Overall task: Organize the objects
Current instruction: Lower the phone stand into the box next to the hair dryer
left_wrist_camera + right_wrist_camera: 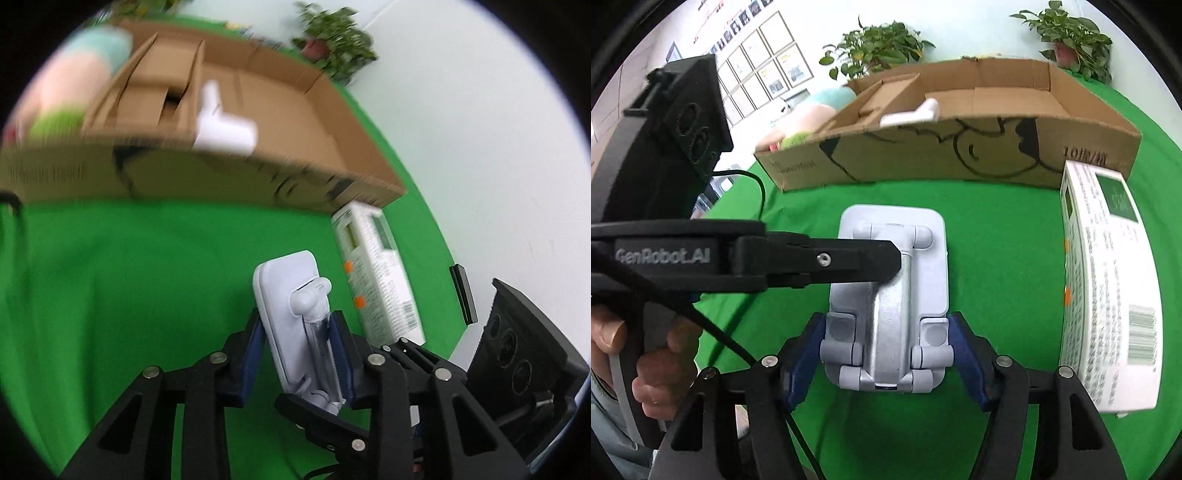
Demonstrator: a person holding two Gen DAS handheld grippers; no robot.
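**Two Grippers on One Folding Stand**

Item count: one pale grey folding stand [890, 302], one white printed carton [1108, 295], one open cardboard box [960, 155], one white object [912, 112] inside that box, one soft toy [809, 122] behind the box's left end, two potted plants [879, 48], all on or beside a green tabletop [997, 258].

The stand sits on the tabletop, in front of the cardboard box and to the left of the printed carton, well apart from both.

Left gripper [299, 354]: jaws narrowed to a small gap, blue pads pressed against the stand's plate on one side and its hinged arm on the other. In the right wrist view, its black finger reaches in from the left and lies across the stand's upper arm.

Right gripper [888, 350]: jaws about half open, blue pads closed against the two lower sides of the stand.

Hard to make out: the left wrist view is motion-blurred, so the box print and the white object are smeared. The soft toy is mostly hidden by the box wall. The carton's small text is unreadable. A hand [646, 354] on the left gripper's handle is cut off at the frame edge.
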